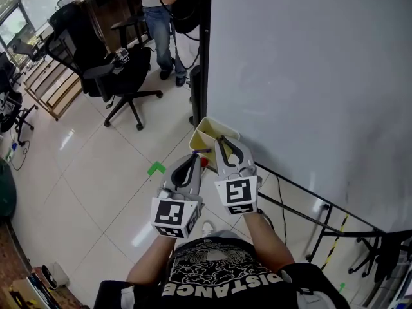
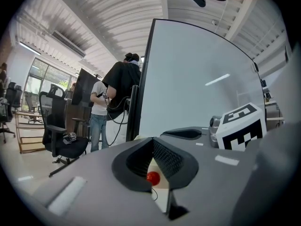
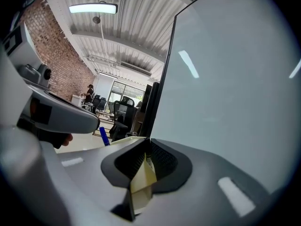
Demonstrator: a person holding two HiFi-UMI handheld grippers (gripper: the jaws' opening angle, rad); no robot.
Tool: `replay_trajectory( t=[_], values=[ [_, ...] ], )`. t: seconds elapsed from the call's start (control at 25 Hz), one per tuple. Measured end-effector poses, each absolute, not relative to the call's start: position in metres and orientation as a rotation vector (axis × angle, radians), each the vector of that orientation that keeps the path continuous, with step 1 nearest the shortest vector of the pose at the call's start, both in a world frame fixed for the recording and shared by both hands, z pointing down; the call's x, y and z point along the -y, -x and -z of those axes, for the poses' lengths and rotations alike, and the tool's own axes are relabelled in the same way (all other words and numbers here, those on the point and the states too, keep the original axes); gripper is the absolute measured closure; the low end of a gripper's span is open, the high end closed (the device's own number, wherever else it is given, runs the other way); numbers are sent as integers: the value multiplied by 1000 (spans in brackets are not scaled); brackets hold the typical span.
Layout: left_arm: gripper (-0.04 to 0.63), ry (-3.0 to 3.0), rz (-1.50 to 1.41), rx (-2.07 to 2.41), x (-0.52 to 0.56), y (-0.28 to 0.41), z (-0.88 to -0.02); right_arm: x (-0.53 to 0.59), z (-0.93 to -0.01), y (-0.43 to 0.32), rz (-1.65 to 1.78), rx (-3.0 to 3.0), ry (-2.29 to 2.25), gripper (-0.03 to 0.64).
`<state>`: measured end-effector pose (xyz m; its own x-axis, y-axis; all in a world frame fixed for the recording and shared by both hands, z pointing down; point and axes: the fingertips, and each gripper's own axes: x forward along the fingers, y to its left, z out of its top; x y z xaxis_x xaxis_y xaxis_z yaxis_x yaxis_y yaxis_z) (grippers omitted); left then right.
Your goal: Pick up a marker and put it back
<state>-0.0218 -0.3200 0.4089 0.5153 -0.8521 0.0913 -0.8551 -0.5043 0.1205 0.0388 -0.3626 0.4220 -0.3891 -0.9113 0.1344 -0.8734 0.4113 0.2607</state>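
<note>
With the left gripper (image 2: pixel 151 140) and right gripper (image 3: pixel 146 143) fingers both pressed together and empty, the red-capped marker (image 2: pixel 152 177) sits in the pale yellow plastic tray (image 1: pixel 212 132) just below the left fingers, where advancing unopened could knock it aside.

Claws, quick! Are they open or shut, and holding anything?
Left claw: shut; a red blob shows in its gap, held or not unclear.
Right claw: shut; holding anything can't be told.
</note>
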Motion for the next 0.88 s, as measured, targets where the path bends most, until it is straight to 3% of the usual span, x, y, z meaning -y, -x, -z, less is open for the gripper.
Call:
replay_trajectory(
  t=[0.88],
  values=[
    [589,-2660,22,1440,288,27,-386,324,-358,-34,423,2445,-1652,583]
  ],
)
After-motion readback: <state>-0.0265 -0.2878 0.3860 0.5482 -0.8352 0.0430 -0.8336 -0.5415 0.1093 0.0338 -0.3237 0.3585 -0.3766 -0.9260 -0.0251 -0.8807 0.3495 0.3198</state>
